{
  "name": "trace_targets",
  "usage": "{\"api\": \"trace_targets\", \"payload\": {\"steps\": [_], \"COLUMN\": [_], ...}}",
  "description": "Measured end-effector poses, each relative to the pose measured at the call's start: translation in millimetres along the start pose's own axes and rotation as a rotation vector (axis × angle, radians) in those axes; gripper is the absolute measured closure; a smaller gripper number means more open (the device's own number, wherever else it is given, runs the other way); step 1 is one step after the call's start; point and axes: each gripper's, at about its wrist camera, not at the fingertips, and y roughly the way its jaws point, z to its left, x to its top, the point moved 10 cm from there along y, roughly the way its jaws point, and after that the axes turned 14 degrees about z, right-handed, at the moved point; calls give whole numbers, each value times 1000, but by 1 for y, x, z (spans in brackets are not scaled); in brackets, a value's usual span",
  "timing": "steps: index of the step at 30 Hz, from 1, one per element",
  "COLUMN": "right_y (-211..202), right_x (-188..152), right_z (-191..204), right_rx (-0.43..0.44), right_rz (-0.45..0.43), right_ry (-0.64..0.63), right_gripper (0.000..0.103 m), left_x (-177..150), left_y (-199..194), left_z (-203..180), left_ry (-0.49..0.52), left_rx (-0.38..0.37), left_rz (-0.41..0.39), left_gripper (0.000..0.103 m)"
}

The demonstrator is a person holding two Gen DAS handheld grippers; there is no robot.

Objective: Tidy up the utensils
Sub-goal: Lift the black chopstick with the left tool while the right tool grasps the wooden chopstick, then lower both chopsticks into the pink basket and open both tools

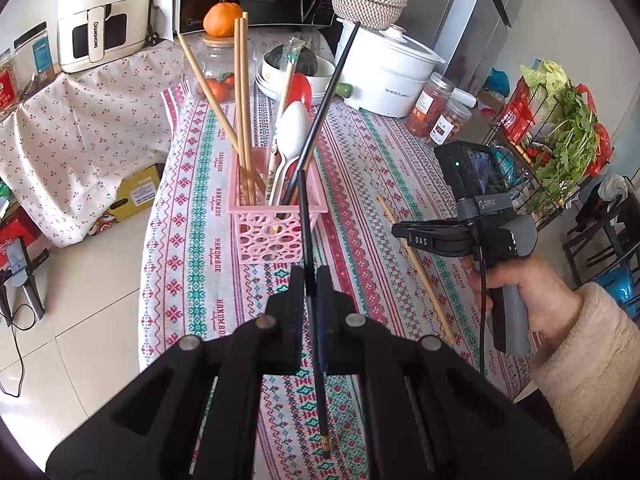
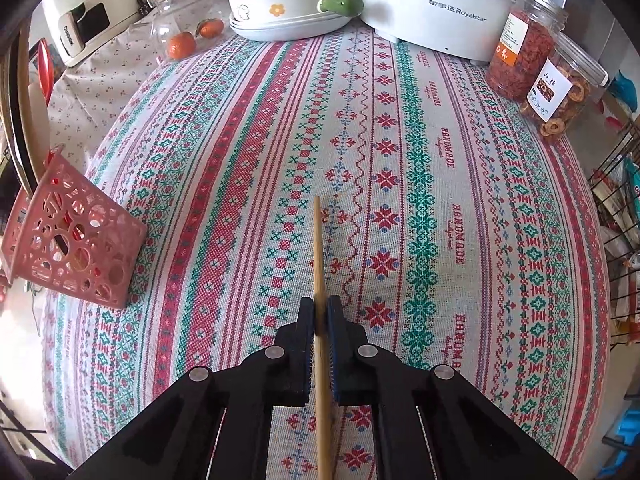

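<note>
Both grippers clamped on chopsticks above the patterned tablecloth (image 2: 400, 128).

Left gripper (image 1: 311, 276) pointed forward over the pink utensil basket (image 1: 272, 228), fingers pinched tight on a black chopstick (image 1: 305, 216); long axis along the fingers, thin tip leaning forward over the basket rim, gold-banded butt trailing back under the gripper. Right gripper (image 2: 320, 308) level and low over the table, gripped in a bare hand (image 1: 532, 292) with a fleece sleeve, closed on a bamboo chopstick (image 2: 319, 248); long axis straight ahead, tip toward the white Royalstar cooker (image 2: 432, 4). More bamboo chopsticks (image 1: 242, 120), spoons (image 1: 294, 128) and another black chopstick upright in the basket.
</note>
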Motion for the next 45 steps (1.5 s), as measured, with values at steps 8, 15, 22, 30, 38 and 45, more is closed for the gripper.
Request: {"api": "trace_targets", "payload": {"steps": [8,15,22,30,38,45], "right_y": [-48,-108,-165,-233,-275,-283], "right_x": [-21,-42,-53,-49,-44,-38], "right_z": [9,24,25,29,48,64], "right_rx": [42,112,178,200,256,296], "right_rz": [-118,-265,-406,-597,-708,-735], "right_ry": [-46,-110,-100,-86,-98,-98], "right_gripper": [97,97,97,97,97,97], "left_x": [1,8,17,35,54,69], "left_y": [-17,-47,-82,-143,-177,-168], "left_z": [-2,-2,-4,2,4,7], "left_ry": [10,13,24,9,14,-8], "left_rx": [5,-6,-4,22,74,84], "left_rz": [-49,-125,-223,-469,-683,-721], "left_gripper": [97,97,97,97,97,97]}}
